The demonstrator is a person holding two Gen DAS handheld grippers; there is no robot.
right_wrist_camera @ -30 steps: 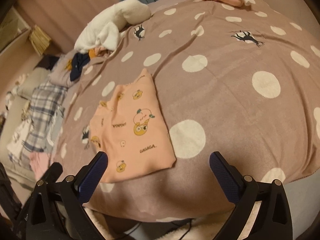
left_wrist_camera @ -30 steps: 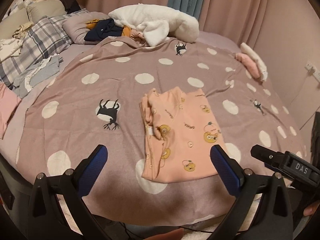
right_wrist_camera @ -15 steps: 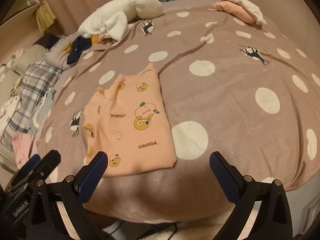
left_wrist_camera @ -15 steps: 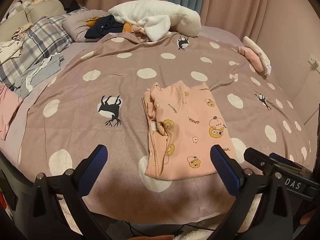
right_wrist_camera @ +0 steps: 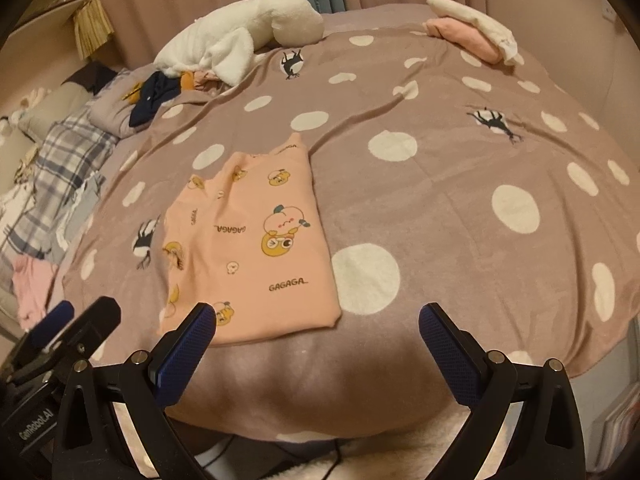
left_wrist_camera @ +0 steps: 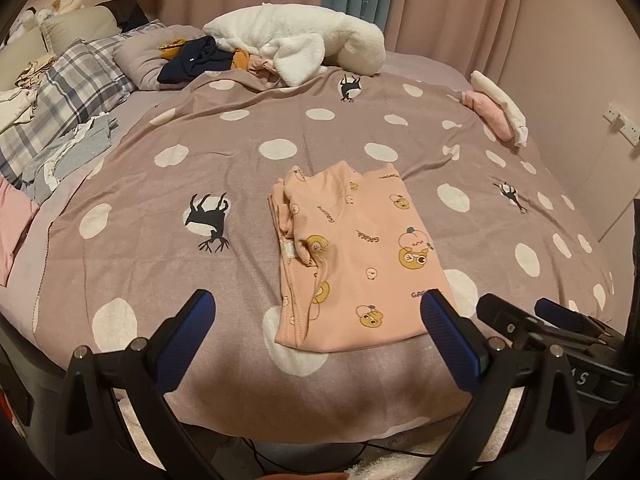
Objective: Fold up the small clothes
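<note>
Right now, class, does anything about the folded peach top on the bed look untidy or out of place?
Yes. The peach top lies folded on the spotted blanket, but its left edge is bunched: layers and a cuff stick out unevenly, while the right edge is straight. Both tools hang open, clear of it.

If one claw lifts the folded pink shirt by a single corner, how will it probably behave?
The pink shirt is thin, soft cloth, so it would probably hang limp. Its layers lie loose on the left side, so the fold would likely open. It looks light, and the blanket under it has a towel-like surface, so pushing may bunch it up instead of sliding it.
</note>
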